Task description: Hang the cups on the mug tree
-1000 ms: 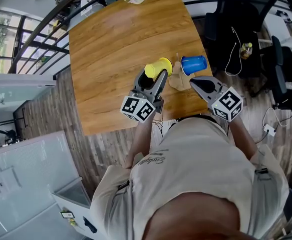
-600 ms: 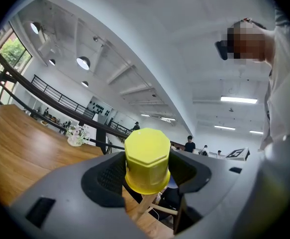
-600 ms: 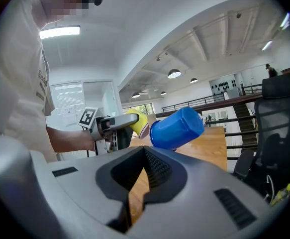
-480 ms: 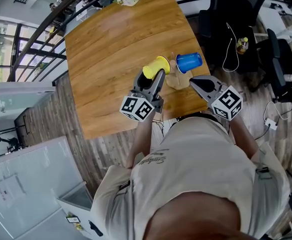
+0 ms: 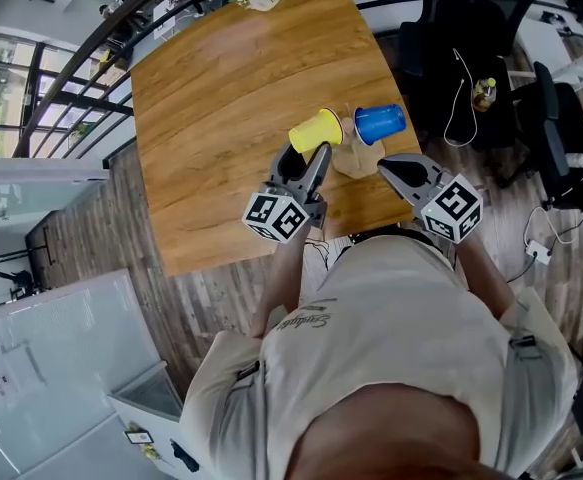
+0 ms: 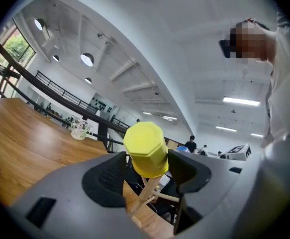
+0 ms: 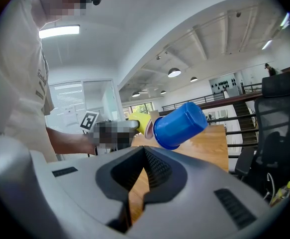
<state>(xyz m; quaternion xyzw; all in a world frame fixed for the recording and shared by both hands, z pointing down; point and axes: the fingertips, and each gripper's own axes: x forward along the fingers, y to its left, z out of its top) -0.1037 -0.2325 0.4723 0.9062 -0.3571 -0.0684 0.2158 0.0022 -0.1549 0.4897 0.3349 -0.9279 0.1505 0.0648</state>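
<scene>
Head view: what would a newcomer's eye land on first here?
The bright yellow cup stands out first, clamped in the left tongs at the wooden mug tree near the person's edge of the table. Right beside it a blue cup hangs tilted on the tree, with the shut, empty right tongs close by.

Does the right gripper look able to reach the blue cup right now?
Probably yes: the blue cup is just ahead of the right gripper with nothing between, though its fingers are shut and would need opening.

Bare tabletop (image 5: 221, 108) open beyond mug tree (image 5: 355, 160), yellow cup (image 5: 316, 131) left, blue cup (image 5: 379, 123) right.
</scene>
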